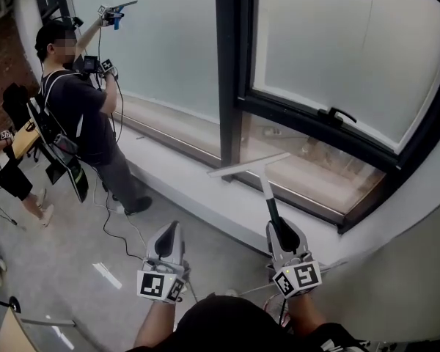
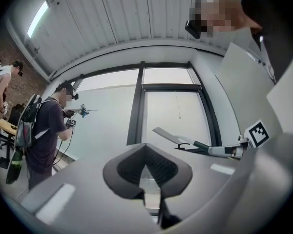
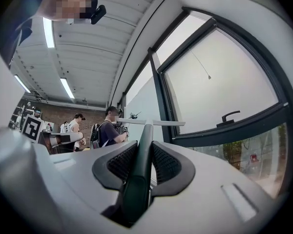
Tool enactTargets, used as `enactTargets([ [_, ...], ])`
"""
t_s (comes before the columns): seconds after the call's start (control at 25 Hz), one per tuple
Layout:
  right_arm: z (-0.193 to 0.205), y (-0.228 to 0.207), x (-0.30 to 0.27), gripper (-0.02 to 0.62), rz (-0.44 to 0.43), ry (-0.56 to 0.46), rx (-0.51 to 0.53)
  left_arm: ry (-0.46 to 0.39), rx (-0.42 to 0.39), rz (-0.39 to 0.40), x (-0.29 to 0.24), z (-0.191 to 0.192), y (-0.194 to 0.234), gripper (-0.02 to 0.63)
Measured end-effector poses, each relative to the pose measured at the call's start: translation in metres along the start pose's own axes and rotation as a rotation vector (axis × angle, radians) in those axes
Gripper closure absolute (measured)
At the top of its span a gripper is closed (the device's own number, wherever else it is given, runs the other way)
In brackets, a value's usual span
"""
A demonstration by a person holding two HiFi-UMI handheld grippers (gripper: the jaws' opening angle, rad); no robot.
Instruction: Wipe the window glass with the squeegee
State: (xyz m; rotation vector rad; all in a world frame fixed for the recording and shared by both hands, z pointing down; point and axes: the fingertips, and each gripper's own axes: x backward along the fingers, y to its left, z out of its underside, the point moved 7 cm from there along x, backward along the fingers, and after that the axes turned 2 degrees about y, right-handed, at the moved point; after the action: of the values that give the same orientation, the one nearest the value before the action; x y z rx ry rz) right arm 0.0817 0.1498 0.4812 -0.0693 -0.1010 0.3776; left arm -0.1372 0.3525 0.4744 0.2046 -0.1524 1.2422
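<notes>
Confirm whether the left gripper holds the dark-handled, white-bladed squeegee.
No: the left gripper has its jaws closed together on nothing, while the dark-handled, white-bladed squeegee sits clamped in the right gripper.

Pale daylight through the window glass (image 1: 337, 42) lights the scene evenly, leaving only soft shadows. Ceiling strip lights (image 3: 48, 32) glare white. Both gripper views bend strongly and darken toward the rims, and their nearest surfaces look soft.

Left gripper (image 1: 170, 230) has its jaws pinched together, nothing between them. Right gripper (image 1: 281, 230) is clamped on the squeegee (image 1: 264, 182), handle sticking straight out between its jaws.
</notes>
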Motion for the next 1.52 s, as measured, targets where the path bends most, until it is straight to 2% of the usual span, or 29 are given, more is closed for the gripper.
enactTargets([
  [0.16, -0.003, -0.035, -0.002, 0.499, 0.047, -0.001, -0.012, 0.029, 0.024, 0.061, -0.043, 0.015, -0.019, 0.606],
  [0.36, -0.007, -0.064, 0.005, 0.499, 0.156, -0.026, -0.041, 0.074, 0.023, 0.203, -0.097, 0.023, -0.04, 0.606],
  [0.56, -0.005, -0.083, 0.011, 0.499, 0.264, -0.03, -0.05, 0.074, 0.031, 0.32, -0.144, 0.032, -0.055, 0.606],
  [0.76, -0.008, -0.108, 0.006, 0.499, 0.369, -0.041, -0.018, 0.059, 0.074, 0.419, -0.19, 0.048, -0.064, 0.606],
  [1.12, -0.028, -0.129, -0.063, 0.499, 0.45, -0.069, 0.043, 0.008, 0.095, 0.513, -0.273, 0.05, -0.032, 0.606],
  [1.52, -0.03, -0.138, -0.13, 0.499, 0.513, -0.09, 0.063, 0.01, 0.116, 0.565, -0.342, 0.061, 0.011, 0.606],
])
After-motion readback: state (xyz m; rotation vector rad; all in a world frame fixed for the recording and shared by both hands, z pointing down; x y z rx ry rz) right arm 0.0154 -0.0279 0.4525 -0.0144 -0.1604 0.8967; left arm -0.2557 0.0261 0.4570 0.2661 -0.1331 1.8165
